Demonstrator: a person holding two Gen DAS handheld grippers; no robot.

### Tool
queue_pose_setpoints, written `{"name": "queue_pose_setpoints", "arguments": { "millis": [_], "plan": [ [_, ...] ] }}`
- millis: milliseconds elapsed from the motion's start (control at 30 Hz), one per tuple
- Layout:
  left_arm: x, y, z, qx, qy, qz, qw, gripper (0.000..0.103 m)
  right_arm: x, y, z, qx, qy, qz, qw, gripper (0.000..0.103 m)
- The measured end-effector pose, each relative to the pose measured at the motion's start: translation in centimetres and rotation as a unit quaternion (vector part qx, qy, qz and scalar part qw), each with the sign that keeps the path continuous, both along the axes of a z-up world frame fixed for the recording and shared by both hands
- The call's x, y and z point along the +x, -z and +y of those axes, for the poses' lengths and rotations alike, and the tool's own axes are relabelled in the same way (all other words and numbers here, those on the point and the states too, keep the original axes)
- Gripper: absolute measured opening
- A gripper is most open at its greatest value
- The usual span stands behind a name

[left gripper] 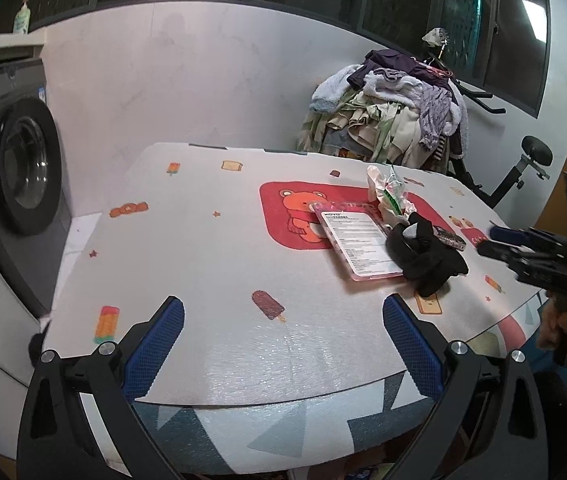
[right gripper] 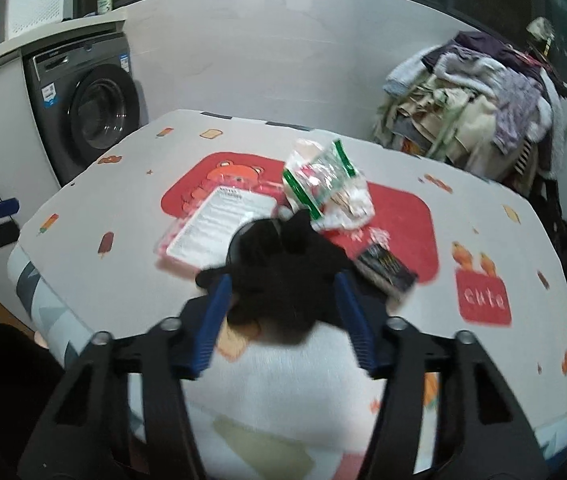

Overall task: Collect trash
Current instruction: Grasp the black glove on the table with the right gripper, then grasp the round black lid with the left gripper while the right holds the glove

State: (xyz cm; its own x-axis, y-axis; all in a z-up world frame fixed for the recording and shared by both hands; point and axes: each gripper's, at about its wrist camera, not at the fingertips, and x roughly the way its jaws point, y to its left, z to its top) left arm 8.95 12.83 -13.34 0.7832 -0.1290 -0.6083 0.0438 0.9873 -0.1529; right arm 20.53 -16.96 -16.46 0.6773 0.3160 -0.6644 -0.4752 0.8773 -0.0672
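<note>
From the left wrist camera, my left gripper hangs over the near edge of the desk, a rounded top under a white cartoon-print cloth. Its blue ribbed fingers are spread wide with nothing between them, only bare cloth. The trash lies well ahead to the right: a flat pink plastic package with a white printed label, a crumpled clear wrapper with green and red print, a small dark patterned packet, and a limp black plastic bag lying partly over the package. The right gripper reaches in from the right edge, near the bag.

From the right wrist camera, the black bag fills the space between the right gripper's blue fingers. They stand about half closed around its near end. The picture is blurred, so I cannot tell whether the pads truly press on the film or merely flank it. The label package pokes out under the bag, the crumpled wrapper sits just behind, the dark packet just right.

My worry: thin film may slip out of a partial grip. It could also drag the pink package or the packet toward the desk edge if I lift while the bag still overlaps them.
</note>
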Motion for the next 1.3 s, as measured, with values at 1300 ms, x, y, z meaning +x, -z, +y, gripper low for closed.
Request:
{"name": "queue_pose_setpoints", "arguments": {
  "millis": [1300],
  "plan": [
    [12.4, 3.9, -17.4, 0.082, 0.213, 0.071, 0.971, 0.097, -1.6, -6.4, -13.7, 0.162, 0.114, -0.062, 0.978, 0.009]
  ]
}}
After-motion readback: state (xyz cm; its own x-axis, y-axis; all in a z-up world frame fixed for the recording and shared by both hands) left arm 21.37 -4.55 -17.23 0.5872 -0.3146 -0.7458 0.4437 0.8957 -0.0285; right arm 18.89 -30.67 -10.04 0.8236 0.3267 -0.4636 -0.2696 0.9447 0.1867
